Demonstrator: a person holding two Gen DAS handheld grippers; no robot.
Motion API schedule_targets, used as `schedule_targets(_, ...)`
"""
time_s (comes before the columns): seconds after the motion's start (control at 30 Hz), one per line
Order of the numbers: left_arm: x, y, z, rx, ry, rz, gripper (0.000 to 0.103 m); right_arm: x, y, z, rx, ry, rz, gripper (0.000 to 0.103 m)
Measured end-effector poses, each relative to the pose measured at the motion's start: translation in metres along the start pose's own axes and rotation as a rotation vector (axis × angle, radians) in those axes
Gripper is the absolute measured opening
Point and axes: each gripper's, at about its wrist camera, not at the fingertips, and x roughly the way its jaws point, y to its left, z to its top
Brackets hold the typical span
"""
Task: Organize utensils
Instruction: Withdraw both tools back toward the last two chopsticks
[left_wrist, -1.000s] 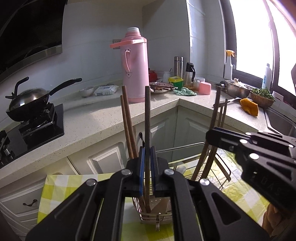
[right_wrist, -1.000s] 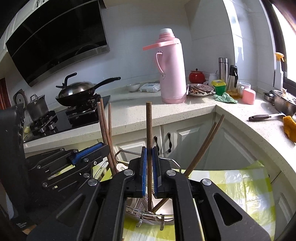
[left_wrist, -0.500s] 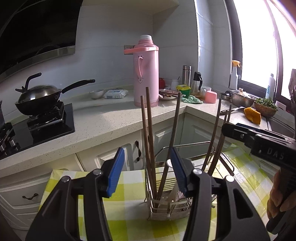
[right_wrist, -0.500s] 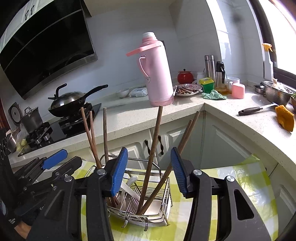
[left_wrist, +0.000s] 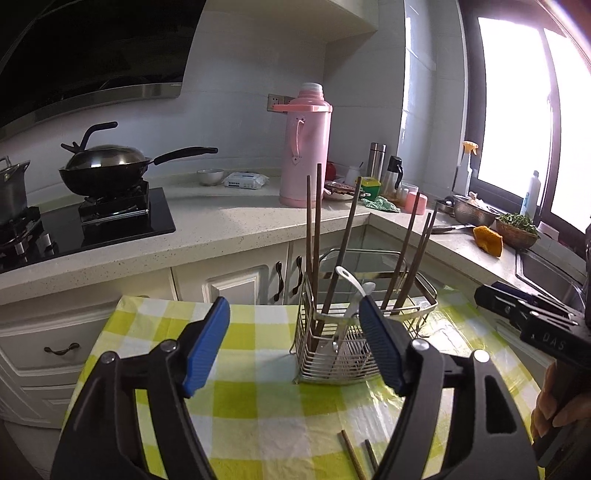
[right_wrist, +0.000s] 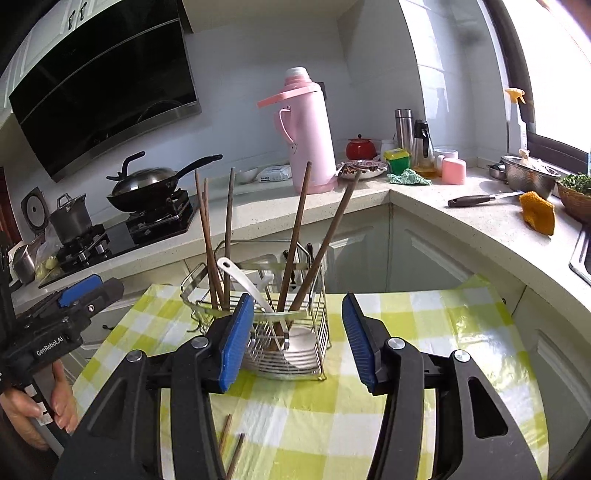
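Note:
A wire utensil rack (left_wrist: 364, 325) (right_wrist: 295, 332) stands on the green-checked tablecloth (left_wrist: 258, 406) and holds several upright brown chopsticks (left_wrist: 314, 240) (right_wrist: 295, 236) and a white spoon (left_wrist: 351, 284) (right_wrist: 240, 273). My left gripper (left_wrist: 295, 347) is open and empty, held back from the rack on its near left. My right gripper (right_wrist: 297, 343) is open and empty, just in front of the rack. Two loose chopsticks (left_wrist: 354, 458) (right_wrist: 231, 446) lie on the cloth near the front edge, between the grippers.
Behind the table runs a countertop (left_wrist: 240, 221) with a pink thermos (left_wrist: 304, 155), a wok on a gas stove (left_wrist: 107, 173), bottles and bowls. A sink (left_wrist: 546, 273) is at the right. White cabinets (left_wrist: 236, 284) stand close behind the table.
Both grippers let go of the chopsticks that they had been holding in the rack, opened wide, and drew back and up from the rack.

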Motion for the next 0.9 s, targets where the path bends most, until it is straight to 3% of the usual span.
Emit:
schedule_targets(0.1,-0.012,0.008,-0.013,-0.042,0.008,-0.006,0.074,-0.014,-0.001,-0.016,0.009,0.000,0.000,0.055)
schedule_targets(0.37,-0.035,0.024,-0.059,-0.104,0.025,0.019,0.096,-0.045,0.008,-0.053,0.003,-0.012,-0.015,0.073)
schedule_targets(0.63,-0.044,0.027,-0.115,-0.096,0.097,0.044,0.098,-0.049,0.018,-0.101,0.020,0.047,-0.009,0.082)
schedule_targets(0.9,-0.050,0.032,-0.162,-0.099,0.180,0.062,0.098,-0.032,0.026,-0.152,0.027,0.167,-0.001,0.083)
